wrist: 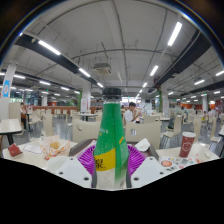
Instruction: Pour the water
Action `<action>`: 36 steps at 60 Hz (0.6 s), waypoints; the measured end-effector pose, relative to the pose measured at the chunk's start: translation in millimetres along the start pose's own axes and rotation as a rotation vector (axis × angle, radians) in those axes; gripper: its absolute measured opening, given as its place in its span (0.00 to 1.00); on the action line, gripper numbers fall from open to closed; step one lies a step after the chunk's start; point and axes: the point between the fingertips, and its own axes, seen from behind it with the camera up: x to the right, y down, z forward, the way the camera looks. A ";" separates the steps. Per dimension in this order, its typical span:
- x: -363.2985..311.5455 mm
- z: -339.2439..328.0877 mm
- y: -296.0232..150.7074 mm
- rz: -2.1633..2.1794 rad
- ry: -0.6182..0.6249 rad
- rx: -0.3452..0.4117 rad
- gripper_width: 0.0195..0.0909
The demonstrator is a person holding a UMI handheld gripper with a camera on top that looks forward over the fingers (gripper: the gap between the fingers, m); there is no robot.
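1. Where the fingers (111,160) meet at the bottom of the gripper view, they are clenched on a green plastic bottle (111,138), which stands upright between them, its sides pressed by the purple pads (88,158).
2. Bottle: translucent green body, dark cap (112,95) on top, and a yellow label (104,163) on its lower part; the liquid level inside cannot be told.
3. Beyond the fingers lies a white desk (150,170); a red paper cup (187,144) stands on it, off to the right of the bottle and well apart from it.
4. To the left of the bottle the desk carries scattered wrappers and small items (45,150), too small to identify.
5. Background: a large hall with rows of chairs and tables, and long ceiling lights (49,48) overhead.
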 end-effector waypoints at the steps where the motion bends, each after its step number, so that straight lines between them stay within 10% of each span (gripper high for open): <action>1: -17.2 2.2 6.9 0.015 -0.009 -0.004 0.26; 36: -8.1 12.6 67.0 0.022 -0.126 -0.092 0.27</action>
